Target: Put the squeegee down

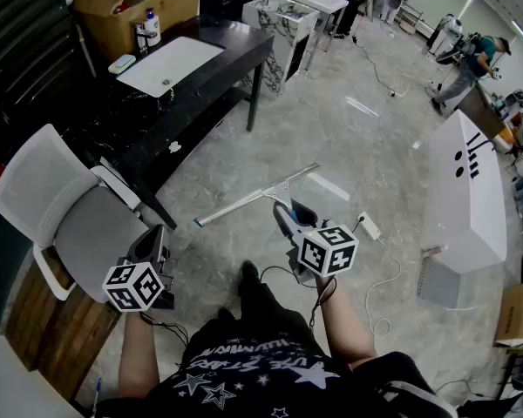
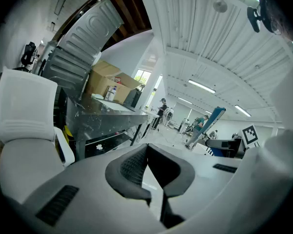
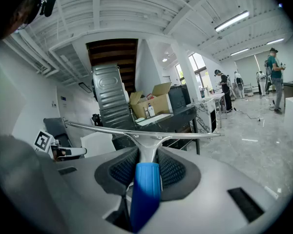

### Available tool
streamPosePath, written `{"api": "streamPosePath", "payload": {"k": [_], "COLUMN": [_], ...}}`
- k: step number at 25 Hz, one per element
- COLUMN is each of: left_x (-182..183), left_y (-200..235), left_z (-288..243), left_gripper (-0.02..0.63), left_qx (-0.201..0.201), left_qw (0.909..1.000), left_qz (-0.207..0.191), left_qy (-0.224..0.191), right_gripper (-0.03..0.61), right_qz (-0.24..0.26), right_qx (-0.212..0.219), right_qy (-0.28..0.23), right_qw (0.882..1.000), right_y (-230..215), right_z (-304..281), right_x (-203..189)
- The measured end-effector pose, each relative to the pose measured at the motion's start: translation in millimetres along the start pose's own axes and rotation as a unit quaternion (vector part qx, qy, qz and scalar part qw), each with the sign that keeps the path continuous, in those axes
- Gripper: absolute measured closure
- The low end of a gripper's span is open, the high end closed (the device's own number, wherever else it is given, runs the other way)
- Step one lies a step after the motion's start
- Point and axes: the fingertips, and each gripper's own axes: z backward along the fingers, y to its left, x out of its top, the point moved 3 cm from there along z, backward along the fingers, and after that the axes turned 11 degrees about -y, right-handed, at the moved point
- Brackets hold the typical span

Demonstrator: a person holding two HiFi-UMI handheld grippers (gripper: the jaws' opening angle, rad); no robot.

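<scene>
The squeegee has a long metal blade and a blue handle. It hangs level above the grey floor in the head view, blade stretching left to right. My right gripper is shut on its handle. In the right gripper view the blue handle runs back between the pads, and the blade spans the view ahead. My left gripper is lower left beside the white chair, shut, with nothing in it. In the left gripper view its pads meet at the tips.
A white chair stands at the left, close to my left gripper. Behind it is a black desk with a white laptop and a cardboard box. A white cabinet stands right. A power strip and cable lie on the floor.
</scene>
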Motion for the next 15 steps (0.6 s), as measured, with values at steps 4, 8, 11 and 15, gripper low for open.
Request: {"api": "streamPosePath", "payload": {"k": [4, 8, 11, 15], "left_x": [-2, -4, -4, -6], "left_y": [-2, -4, -7, -7], "left_z": [6, 10, 10, 10], "left_gripper": [0.594, 0.594, 0.594, 0.594], "left_qx": [-0.008, -0.017, -0.020, -0.024], "left_qw": [0.9999, 0.9998, 0.9997, 0.9995], "left_qz": [-0.010, -0.014, -0.014, -0.019], "left_qy": [0.001, 0.002, 0.005, 0.008], "right_gripper": [0.445, 0.444, 0.445, 0.445], "right_qz": [0.008, 0.013, 0.014, 0.019], "right_qx": [-0.007, -0.013, -0.014, -0.013], "right_qy": [0.006, 0.012, 0.014, 0.019], "right_qw": [1.000, 1.000, 1.000, 1.000], "right_y": [4, 7, 8, 8], "right_z": [7, 12, 14, 14], "right_x": [-13, -20, -21, -21]}}
